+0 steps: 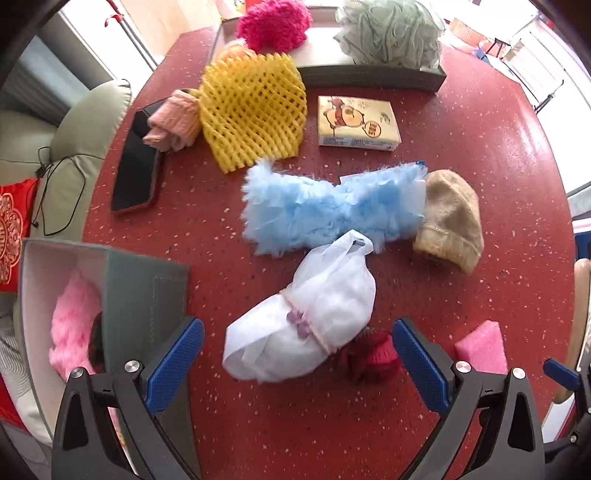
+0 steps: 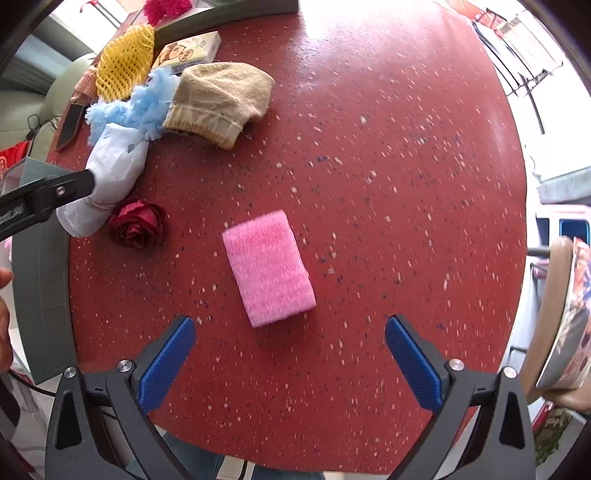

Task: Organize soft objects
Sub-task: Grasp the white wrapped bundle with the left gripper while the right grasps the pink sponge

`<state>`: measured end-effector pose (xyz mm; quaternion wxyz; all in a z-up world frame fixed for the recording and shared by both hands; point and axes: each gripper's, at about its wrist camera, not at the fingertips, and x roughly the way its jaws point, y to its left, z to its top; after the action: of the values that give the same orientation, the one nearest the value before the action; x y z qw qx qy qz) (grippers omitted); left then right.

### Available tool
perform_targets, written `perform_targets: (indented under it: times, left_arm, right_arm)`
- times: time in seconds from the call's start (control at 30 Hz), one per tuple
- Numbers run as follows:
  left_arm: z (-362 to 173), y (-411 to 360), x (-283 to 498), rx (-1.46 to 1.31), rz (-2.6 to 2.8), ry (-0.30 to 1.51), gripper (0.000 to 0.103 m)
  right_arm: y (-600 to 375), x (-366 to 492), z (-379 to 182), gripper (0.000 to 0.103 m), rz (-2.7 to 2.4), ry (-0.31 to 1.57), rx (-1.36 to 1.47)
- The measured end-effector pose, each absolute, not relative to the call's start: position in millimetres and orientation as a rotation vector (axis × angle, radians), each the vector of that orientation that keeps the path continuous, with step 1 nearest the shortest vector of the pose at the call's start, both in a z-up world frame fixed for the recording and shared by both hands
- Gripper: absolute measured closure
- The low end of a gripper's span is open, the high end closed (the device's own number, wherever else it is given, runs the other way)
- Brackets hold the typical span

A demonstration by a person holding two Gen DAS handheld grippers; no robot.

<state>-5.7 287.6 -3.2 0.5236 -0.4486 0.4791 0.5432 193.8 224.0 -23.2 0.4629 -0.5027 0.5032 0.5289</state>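
A: While the left gripper (image 1: 298, 363) hangs with its blue pads spread wide and nothing between them, what lies in the gap?

B: The white mesh pouch (image 1: 303, 314), just ahead of the pads on the red speckled table (image 1: 480, 166), not touched by either. A dark red fabric rose (image 1: 369, 354) sits against its right side, close to the right pad.

A: And the right gripper (image 2: 290, 363)?

B: Fingers equally far apart, empty. The pink sponge (image 2: 269, 272) lies flat just beyond the tips, roughly centred between them, clear of both.

A: Further out?

B: In the left wrist view, the blue fluffy duster (image 1: 325, 206) lies across the table behind the pouch, its right end touching the tan knit hat (image 1: 450, 221). Beyond it are a tissue pack (image 1: 358, 123) and a yellow foam net (image 1: 255, 110), with a peach cloth (image 1: 173, 122) at the net's left resting partly on a black phone (image 1: 135, 166).

A: The boxes?

B: A grey box (image 1: 144, 291) at the near left holds a pink fluffy piece (image 1: 74, 325). A second grey box (image 1: 369, 75) at the far edge holds a magenta fluffy item (image 1: 275, 24) and a pale green bath pouf (image 1: 391, 31).
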Motion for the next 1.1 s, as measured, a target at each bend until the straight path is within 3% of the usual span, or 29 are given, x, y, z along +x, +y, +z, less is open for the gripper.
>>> perform_targets:
  times: [0.57,1.1]
  left_arm:
    - [-75.5,320.8,4.2,-1.088,1.282,1.261,0.001]
    - [-87.0,315.9,-17.5,-1.151,1.298,1.125,0.0]
  right_arm:
    - [251.2,166.4,-81.7,0.0,1.34,1.12,-1.406]
    - [253.6,160.0,-82.2,0.0,1.335,1.129,-1.412]
